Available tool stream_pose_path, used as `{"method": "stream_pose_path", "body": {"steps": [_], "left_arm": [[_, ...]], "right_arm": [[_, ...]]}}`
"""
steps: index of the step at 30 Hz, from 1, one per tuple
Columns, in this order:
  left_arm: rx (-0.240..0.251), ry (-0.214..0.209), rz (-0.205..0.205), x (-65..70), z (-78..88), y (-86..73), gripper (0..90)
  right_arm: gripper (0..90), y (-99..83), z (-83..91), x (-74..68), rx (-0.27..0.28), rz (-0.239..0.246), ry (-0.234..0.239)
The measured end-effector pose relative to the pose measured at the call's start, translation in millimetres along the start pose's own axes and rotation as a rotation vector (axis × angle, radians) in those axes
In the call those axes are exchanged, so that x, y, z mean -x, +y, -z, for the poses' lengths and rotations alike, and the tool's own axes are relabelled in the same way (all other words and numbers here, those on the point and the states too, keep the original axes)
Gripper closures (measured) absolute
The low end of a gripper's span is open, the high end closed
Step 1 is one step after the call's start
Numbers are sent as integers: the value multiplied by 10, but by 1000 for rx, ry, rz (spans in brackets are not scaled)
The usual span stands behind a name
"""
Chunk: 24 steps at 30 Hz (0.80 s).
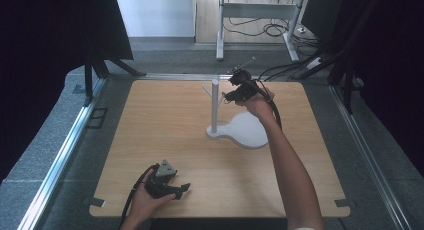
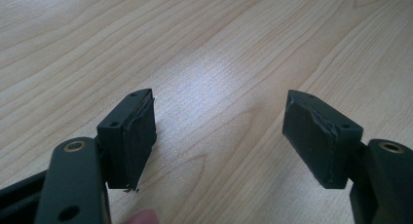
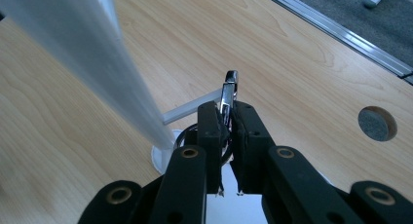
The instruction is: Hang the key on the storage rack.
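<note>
You are holding the right tongs (image 3: 228, 131) clamped on a small metal clip (image 3: 229, 90), a shiny carabiner-like piece with what looks like a dark ring hanging below it between the pads. The clip is standing upright out of the jaws, so its free end is pointing toward the thin peg (image 3: 190, 110) that branches off the white stand (image 1: 215, 107). That grip low on the clip is leaving its upper part clear, which is what you would want for hooking it over a peg. In the high view your right tongs (image 1: 234, 90) are hovering just beside the top of the pole, at the far middle of the worktop (image 1: 165, 140), and your forearm is crossing above the stand's flat white base (image 1: 247, 132) without touching it, as far as the view shows. Whether the clip is already touching the peg is hard to tell; from the right gripper view it seems to be just in front of it.

Your left tongs (image 2: 221, 136) are resting wide open and empty, low over the bare wood. In the high view they (image 1: 175, 190) are parked near the front edge, well apart from the stand, keeping the left side out of the way while the right hand works alone.
</note>
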<state>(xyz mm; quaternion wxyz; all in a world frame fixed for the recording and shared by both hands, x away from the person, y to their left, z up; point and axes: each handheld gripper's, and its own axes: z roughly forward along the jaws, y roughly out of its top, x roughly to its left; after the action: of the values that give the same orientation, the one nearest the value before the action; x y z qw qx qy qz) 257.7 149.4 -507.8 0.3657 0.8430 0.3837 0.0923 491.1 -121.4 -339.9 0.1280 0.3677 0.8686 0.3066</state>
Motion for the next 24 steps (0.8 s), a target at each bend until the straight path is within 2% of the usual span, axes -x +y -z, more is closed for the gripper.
{"method": "stream_pose_path", "body": {"steps": [18,20,22,24], "left_arm": [[1,6,-6,0,18,8,285],[-1,6,-6,-2,13,7,285],[-2,6,-6,-1,12,6,285],[-2,6,-7,0,13,7,285]], "right_arm": [[823,-135,-58,-180,-2,32,33],[813,-160,-66,-196,-3,37,49],[749,-191,-53,-216,14,37,44],[746,-201,-45,-220,17,40,55]]}}
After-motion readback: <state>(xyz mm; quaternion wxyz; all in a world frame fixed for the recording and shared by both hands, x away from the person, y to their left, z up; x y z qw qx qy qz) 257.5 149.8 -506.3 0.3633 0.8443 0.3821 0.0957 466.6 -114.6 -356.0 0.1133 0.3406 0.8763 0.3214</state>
